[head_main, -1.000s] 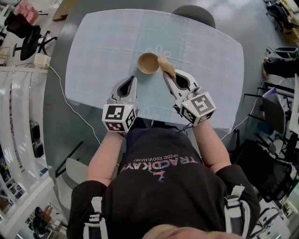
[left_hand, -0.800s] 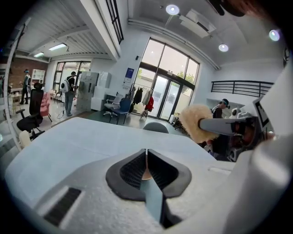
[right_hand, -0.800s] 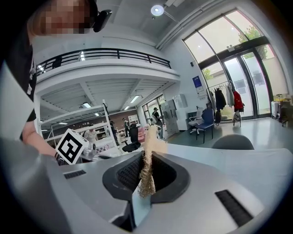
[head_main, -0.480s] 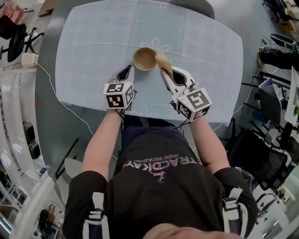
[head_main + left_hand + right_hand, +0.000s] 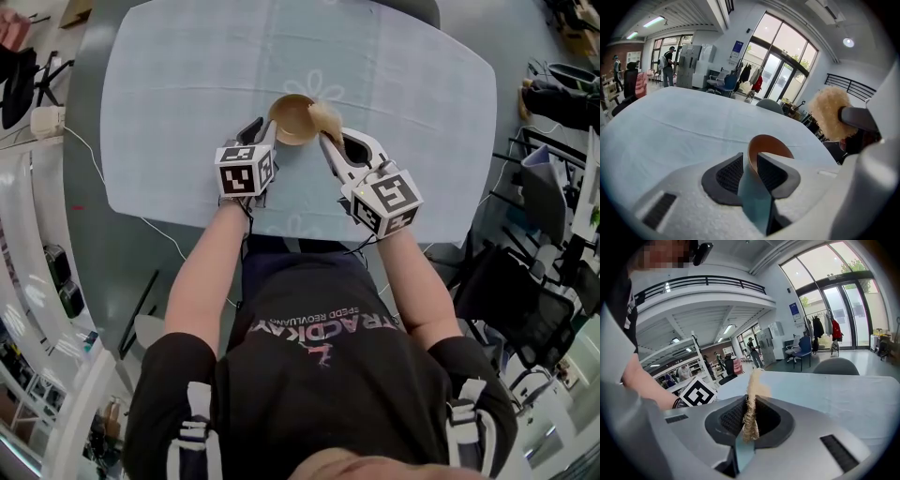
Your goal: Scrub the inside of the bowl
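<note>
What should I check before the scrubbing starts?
1. Scrubber pinched in the right tongs: ok.
2. Bowl open side up on the table: ok.
3. Left tongs holding the bowl steady: not ok. They have just been opening; the rim sits in the gap, not squeezed.
4. Scrubber inside the bowl: not ok, it is at the right edge of the rim.
5. Scrubber touching the bowl: cannot tell.

scrubber (image 5: 751,420) base hidden in right gripper (image 5: 749,397) (deep inside), bowl (image 5: 773,146) underside unseen
</note>
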`<state>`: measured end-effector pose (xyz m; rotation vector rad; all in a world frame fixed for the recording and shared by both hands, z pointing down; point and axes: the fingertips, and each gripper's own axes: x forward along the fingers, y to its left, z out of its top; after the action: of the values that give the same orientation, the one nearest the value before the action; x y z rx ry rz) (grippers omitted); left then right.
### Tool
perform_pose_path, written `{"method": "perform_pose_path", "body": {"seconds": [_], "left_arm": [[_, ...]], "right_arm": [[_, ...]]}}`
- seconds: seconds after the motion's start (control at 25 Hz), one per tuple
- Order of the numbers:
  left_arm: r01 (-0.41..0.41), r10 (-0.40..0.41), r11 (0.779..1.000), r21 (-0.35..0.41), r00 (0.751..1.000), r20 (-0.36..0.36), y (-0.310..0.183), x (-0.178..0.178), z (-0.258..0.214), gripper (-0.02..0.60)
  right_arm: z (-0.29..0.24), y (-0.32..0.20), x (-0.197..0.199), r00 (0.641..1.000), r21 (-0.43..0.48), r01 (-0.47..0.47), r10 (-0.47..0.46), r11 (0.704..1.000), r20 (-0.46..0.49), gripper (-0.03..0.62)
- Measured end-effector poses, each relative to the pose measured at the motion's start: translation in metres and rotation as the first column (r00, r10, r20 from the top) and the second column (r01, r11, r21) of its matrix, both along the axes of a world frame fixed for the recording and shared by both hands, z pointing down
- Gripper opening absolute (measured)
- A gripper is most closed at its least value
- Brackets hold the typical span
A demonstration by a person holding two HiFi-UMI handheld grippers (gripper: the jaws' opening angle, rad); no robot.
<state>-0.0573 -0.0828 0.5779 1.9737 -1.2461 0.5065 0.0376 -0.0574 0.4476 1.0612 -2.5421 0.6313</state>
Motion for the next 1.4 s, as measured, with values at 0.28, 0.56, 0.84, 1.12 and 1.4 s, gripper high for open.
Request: {"method": "perform_pose_path", "body": {"seconds": [0.28,0.56,0.84,1.12,1.4], "left_arm": [[-0.028,0.027,0.998,-0.055,0.999,-0.023,-0.010,0.004,0.023,0.100],[-0.024,0.023,0.998,-0.060,0.999,-0.028,-0.015,0.010,0.026,0.035],[-0.052,0.051,0.999,0.006,0.998,0.039,-0.015,0.007,0.006,0.029],[-0.131,0.116,0.986,0.107,0.984,0.136,-0.014,0.014,-0.026,0.029],[-0.211,0.174,0.964,0.161,0.961,0.216,-0.007,0.021,-0.046,0.031]], "right_arm": [[0.018,-0.013,-0.004,1.000,-0.035,0.005,-0.006,0.999,-0.025,0.032],[0.027,-0.020,-0.005,0.999,-0.055,0.008,-0.009,0.998,-0.034,0.032],[0.041,-0.020,-0.009,0.964,-0.017,0.106,-0.107,0.994,-0.244,0.032],[0.067,-0.015,-0.033,0.706,0.058,0.427,-0.292,0.903,-0.645,0.032],[0.077,-0.017,-0.037,0.501,0.041,0.567,-0.305,0.823,-0.810,0.032]]}}
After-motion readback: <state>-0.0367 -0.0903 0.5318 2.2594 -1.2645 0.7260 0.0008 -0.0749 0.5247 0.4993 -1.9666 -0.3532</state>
